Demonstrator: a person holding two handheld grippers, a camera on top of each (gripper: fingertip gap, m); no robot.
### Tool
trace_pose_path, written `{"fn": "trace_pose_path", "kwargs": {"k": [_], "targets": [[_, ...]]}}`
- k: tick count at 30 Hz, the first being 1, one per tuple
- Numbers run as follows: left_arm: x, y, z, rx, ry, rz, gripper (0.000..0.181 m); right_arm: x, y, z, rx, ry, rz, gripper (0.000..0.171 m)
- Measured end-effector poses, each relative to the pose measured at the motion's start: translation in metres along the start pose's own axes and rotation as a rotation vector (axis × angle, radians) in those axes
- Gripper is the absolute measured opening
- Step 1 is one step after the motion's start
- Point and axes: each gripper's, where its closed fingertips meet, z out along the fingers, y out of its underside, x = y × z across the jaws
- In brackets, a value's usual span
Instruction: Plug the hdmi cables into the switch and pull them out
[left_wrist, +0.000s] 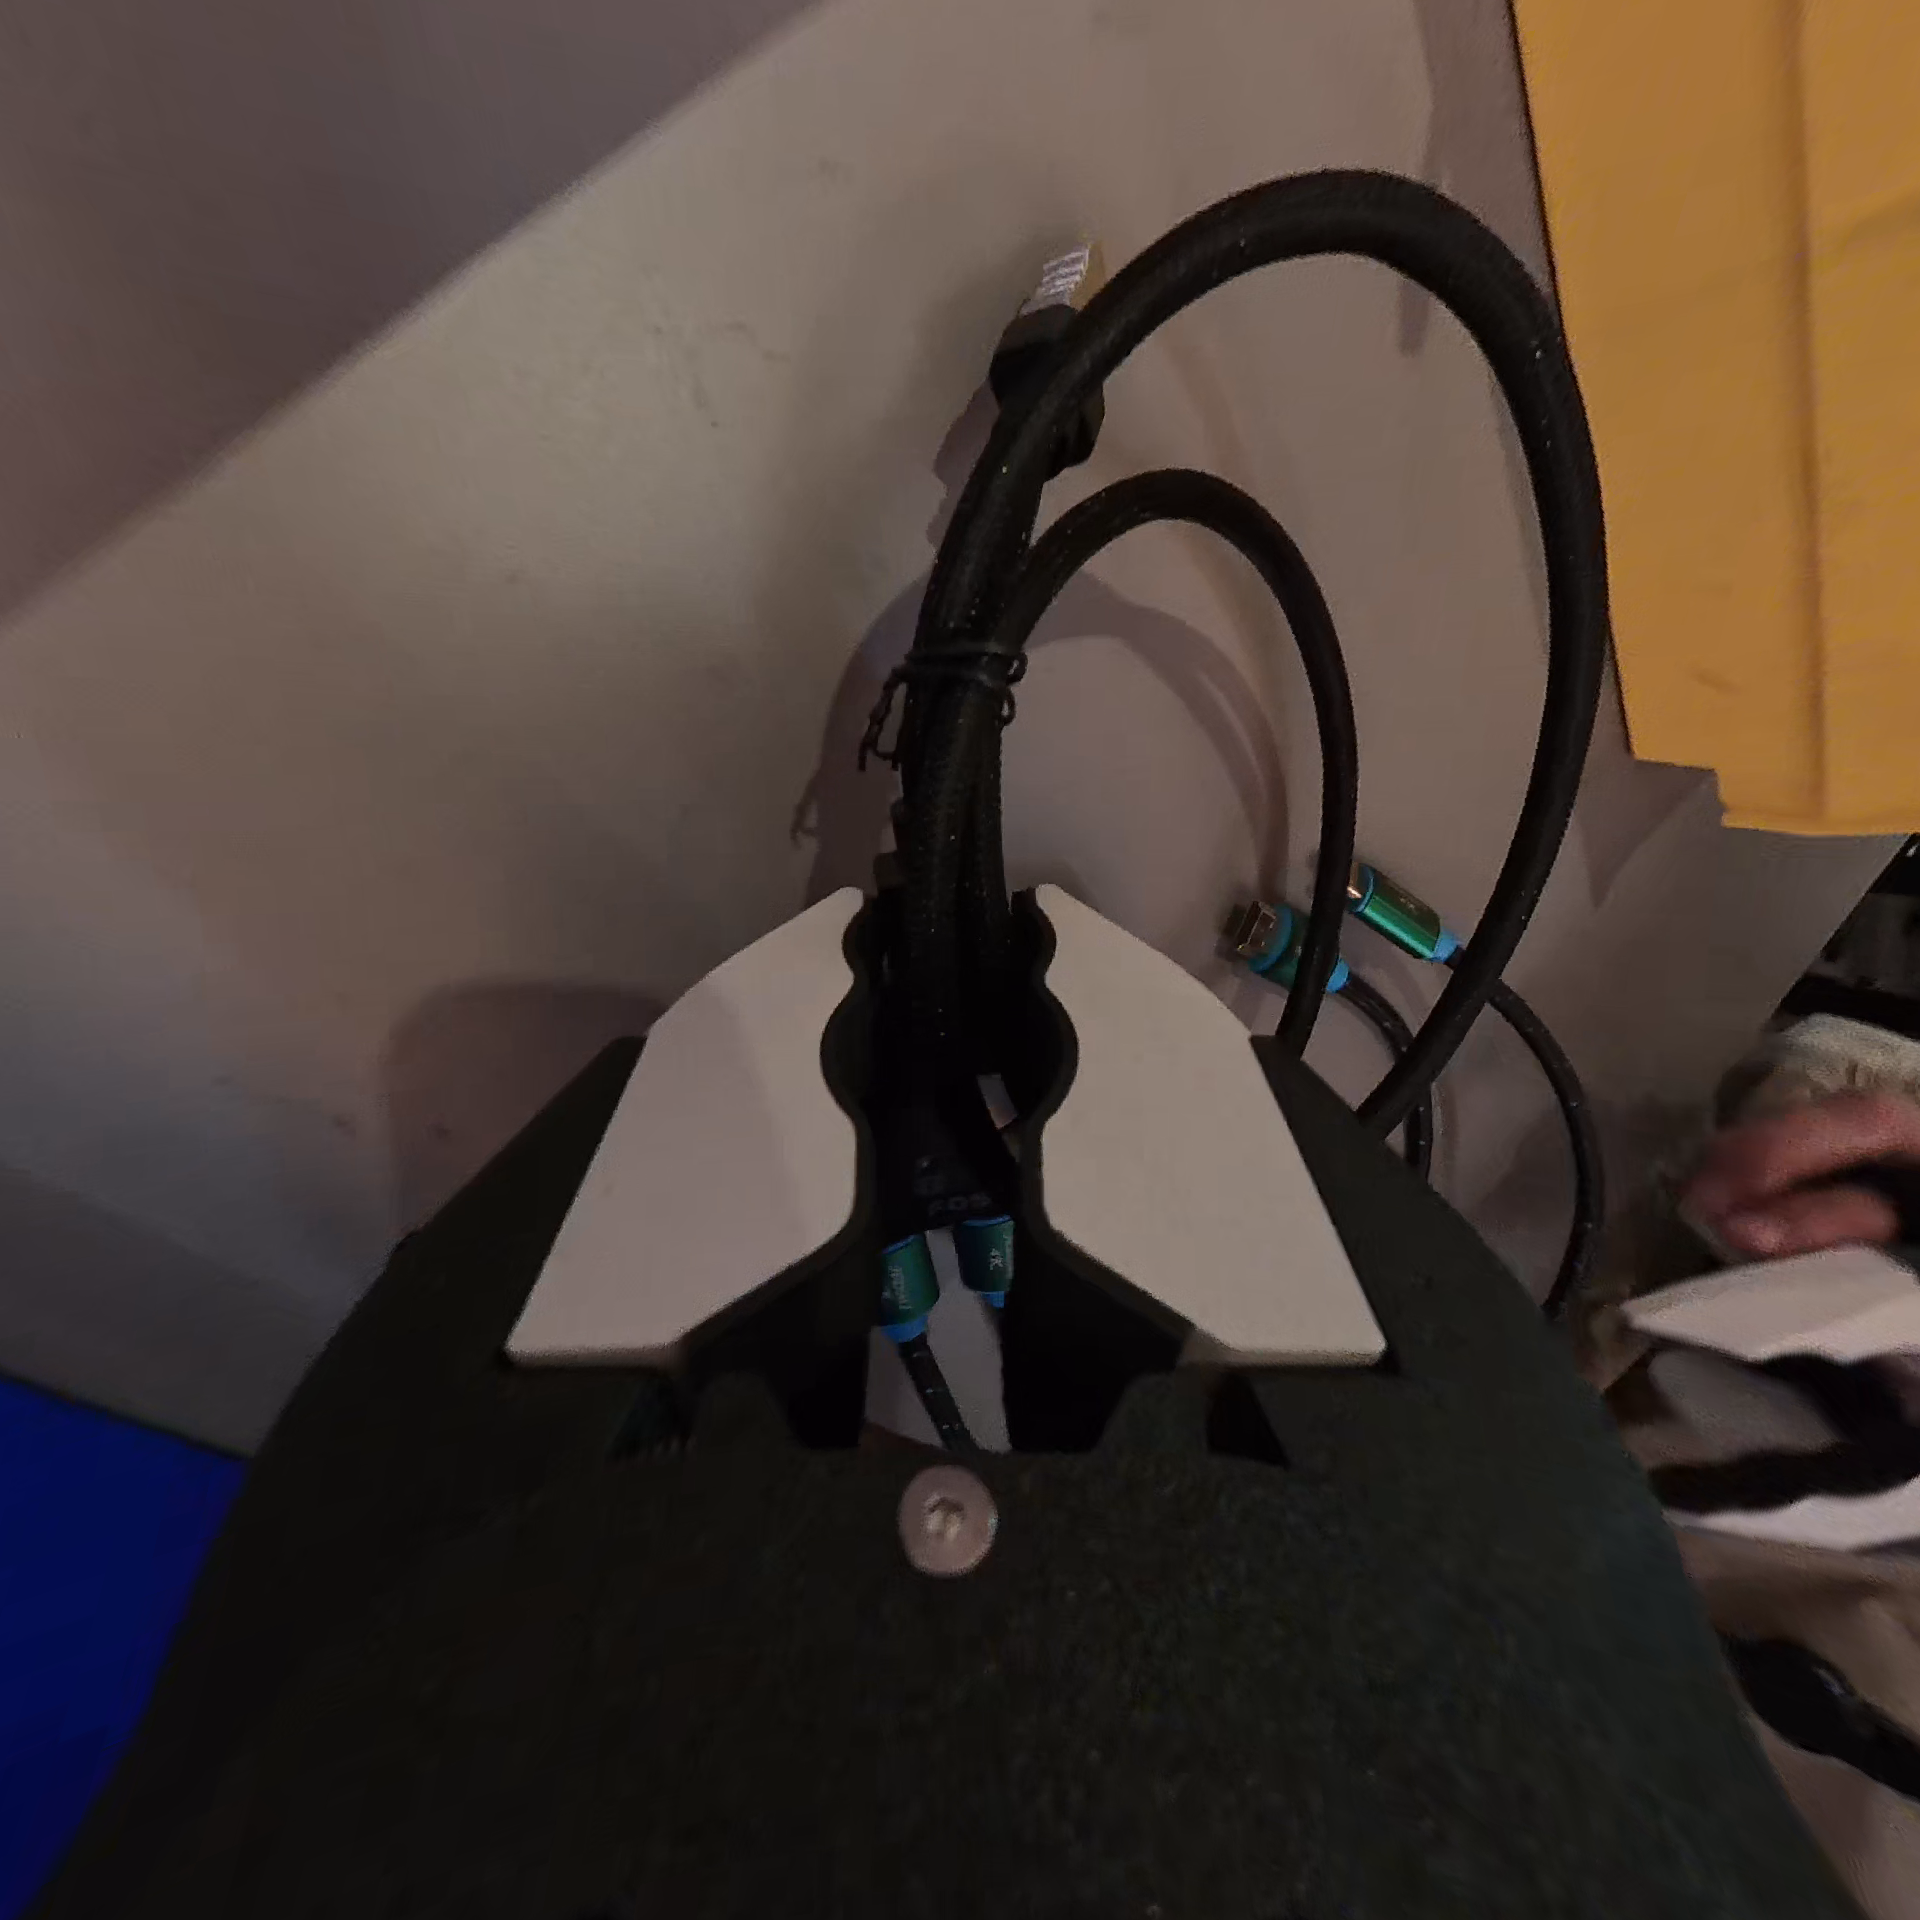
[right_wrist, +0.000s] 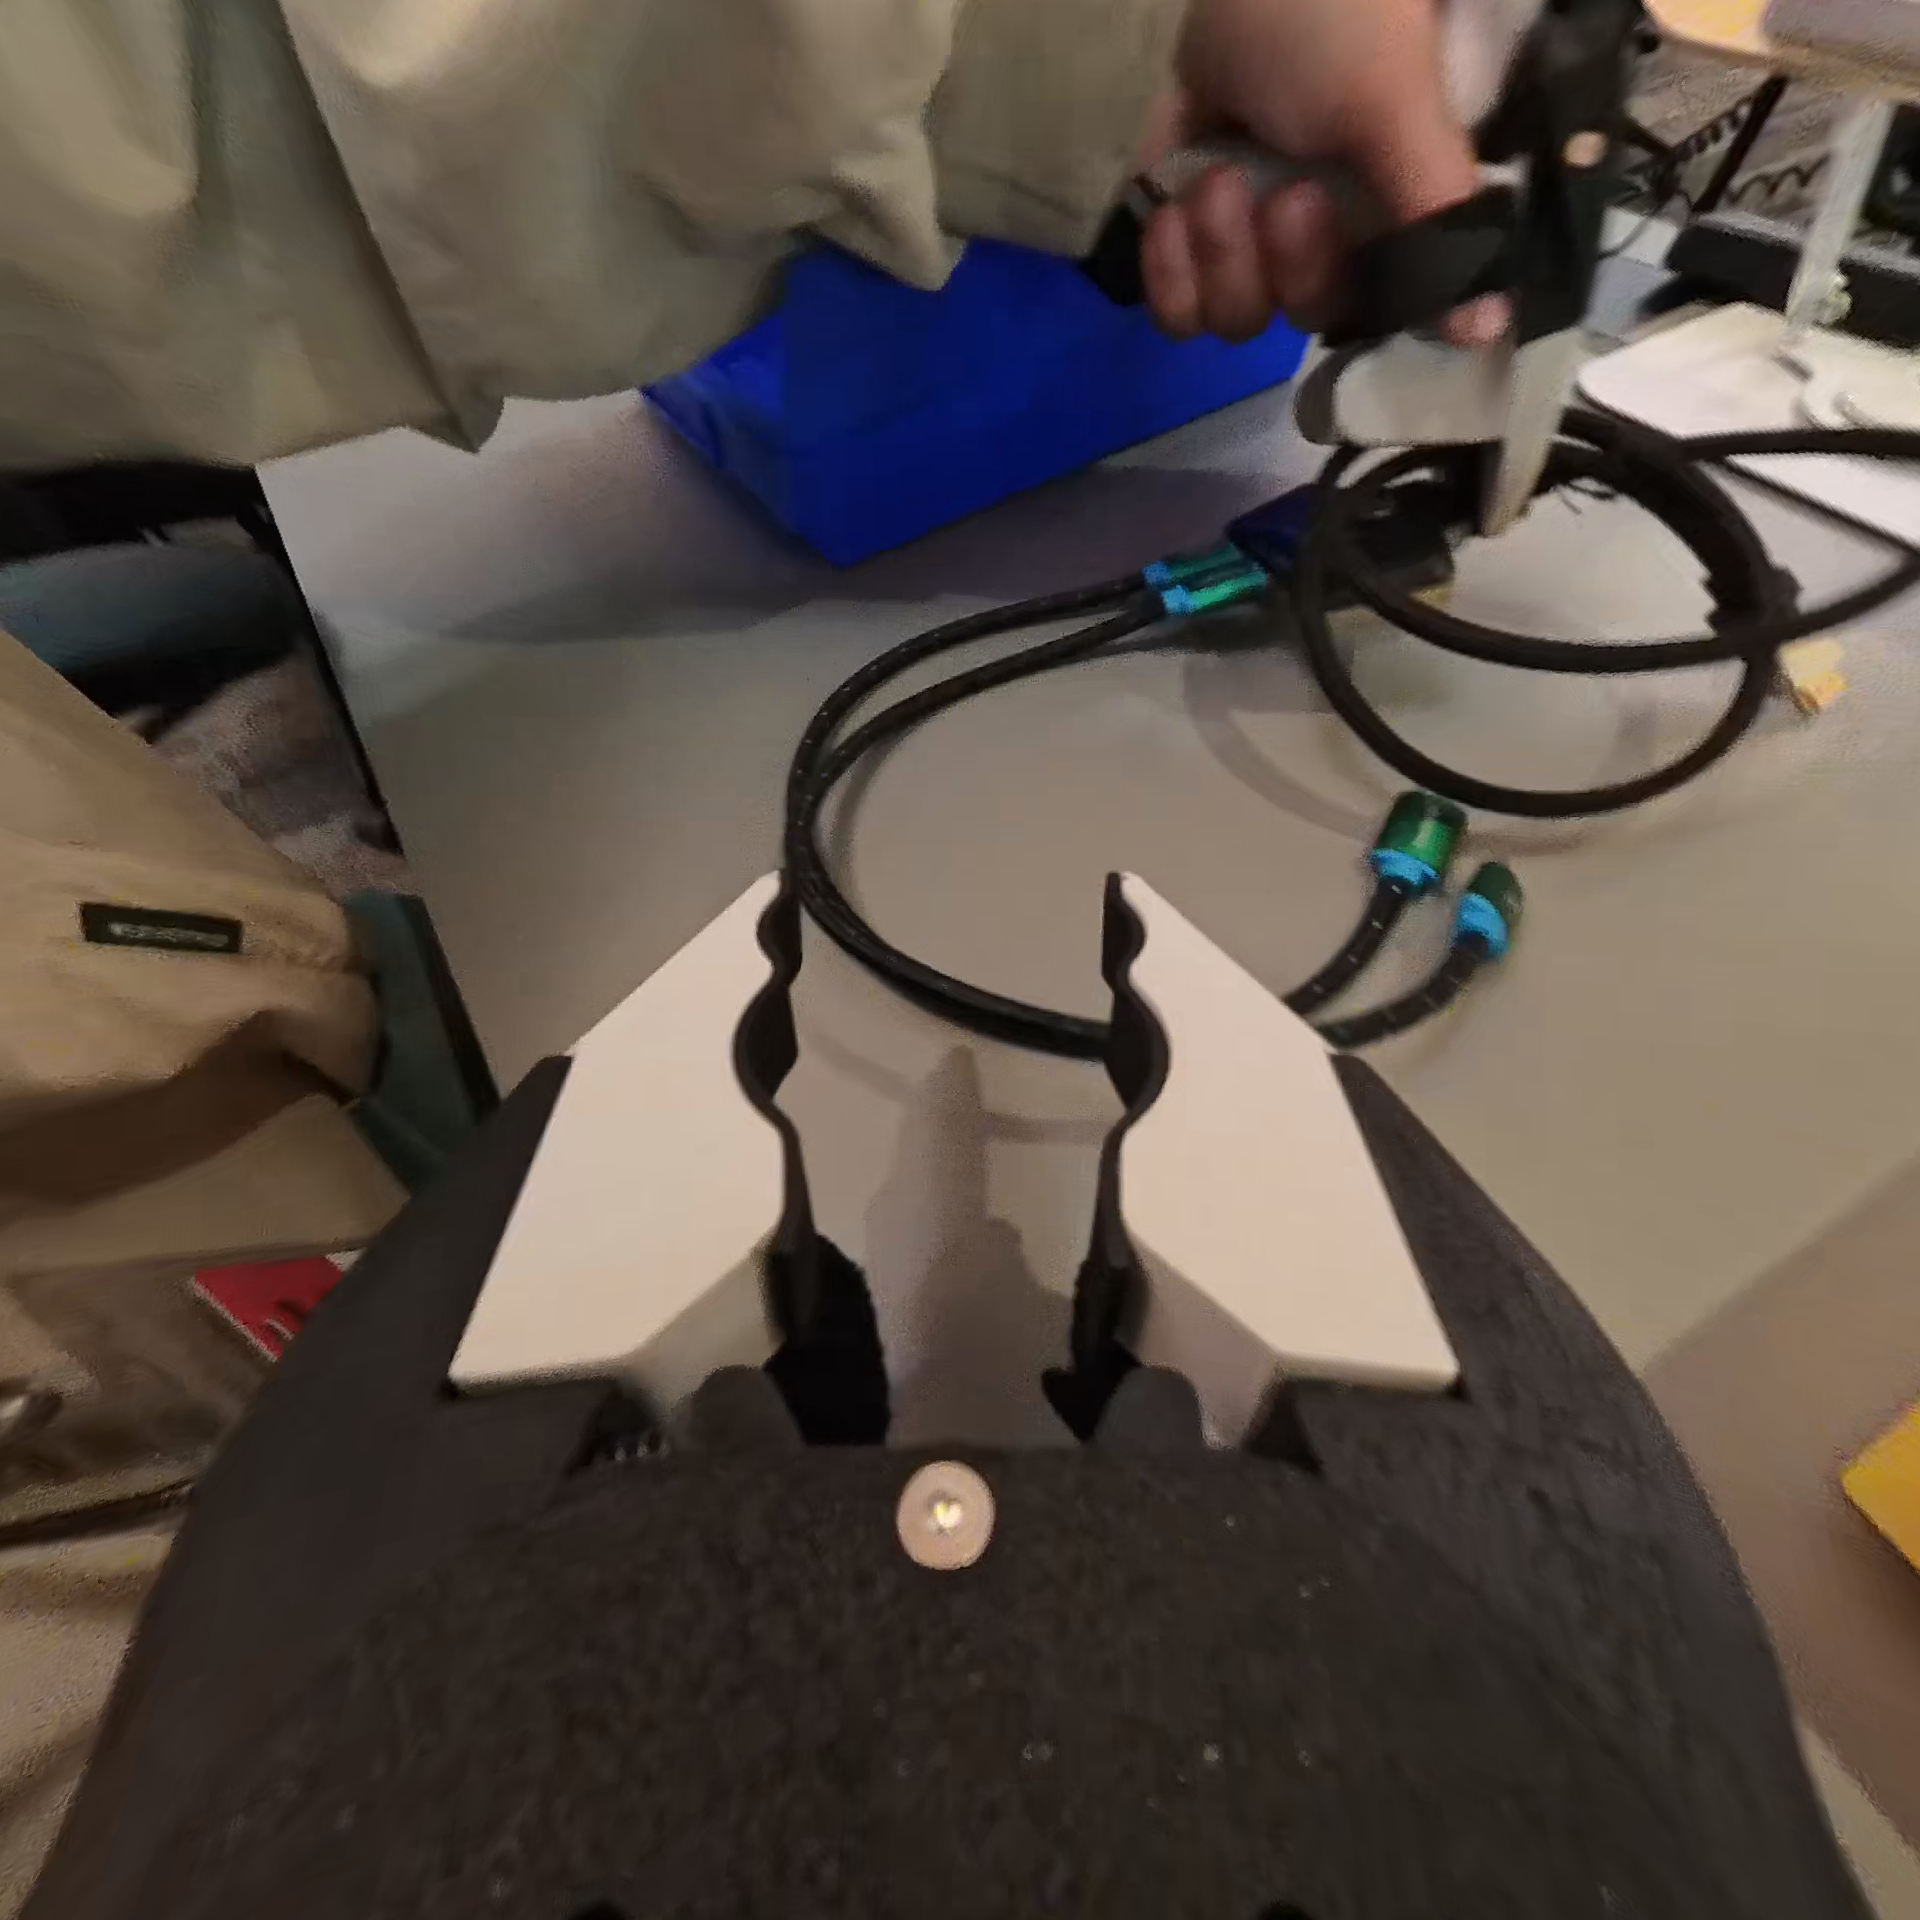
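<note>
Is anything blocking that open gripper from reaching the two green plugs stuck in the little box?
Nothing solid. Between the right gripper and the plugged connectors lie only their own cables on the table.

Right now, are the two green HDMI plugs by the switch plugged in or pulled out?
Plugged in. In the right wrist view both green plugs sit with their ends inside the dark switch, which the left gripper pins. Two other green plugs lie loose.

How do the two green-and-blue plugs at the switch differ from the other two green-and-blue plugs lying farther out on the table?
The plugs at the switch are seated side by side in the switch, which the left gripper holds; the loose plugs lie free on the table, connected to nothing. All four share green shells, blue collars and black braided cable.
</note>
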Motion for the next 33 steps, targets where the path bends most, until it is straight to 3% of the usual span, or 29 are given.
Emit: {"fn": "trace_pose_path", "kwargs": {"k": [4, 6, 9, 11, 20, 26, 30, 33], "targets": [[0.001, 0.002, -0.004, -0.006, 0.03, -0.024, 0.029, -0.016, 0.015, 0.022, -0.099, -0.013, -0.081, 0.058], [0.009, 0.006, -0.008, -0.015, 0.076, 0.006, 0.031, -0.009, 0.027, 0.024, -0.14, 0.015, -0.122, 0.052], [0.022, 0.014, -0.008, -0.032, 0.125, 0.058, 0.049, 0.001, 0.048, 0.031, -0.224, 0.028, -0.17, 0.041], [0.022, 0.022, -0.005, -0.063, 0.094, 0.097, 0.049, 0.013, 0.057, 0.031, -0.287, 0.06, -0.189, 0.025], [0.01, 0.058, -0.005, -0.204, -0.194, 0.372, 0.054, 0.085, 0.078, -0.022, -0.349, 0.186, -0.085, 0.022], [-0.002, 0.016, -0.031, 0.002, -0.331, 0.384, 0.059, 0.058, 0.037, -0.015, -0.156, 0.159, -0.089, 0.025], [-0.014, 0.016, -0.01, -0.056, -0.284, 0.294, 0.081, 0.017, 0.008, 0.015, -0.086, 0.049, -0.043, 0.043], [-0.025, 0.027, 0.004, -0.13, -0.333, 0.298, 0.087, 0.008, 0.006, 0.019, -0.091, 0.025, -0.044, 0.043]]}}
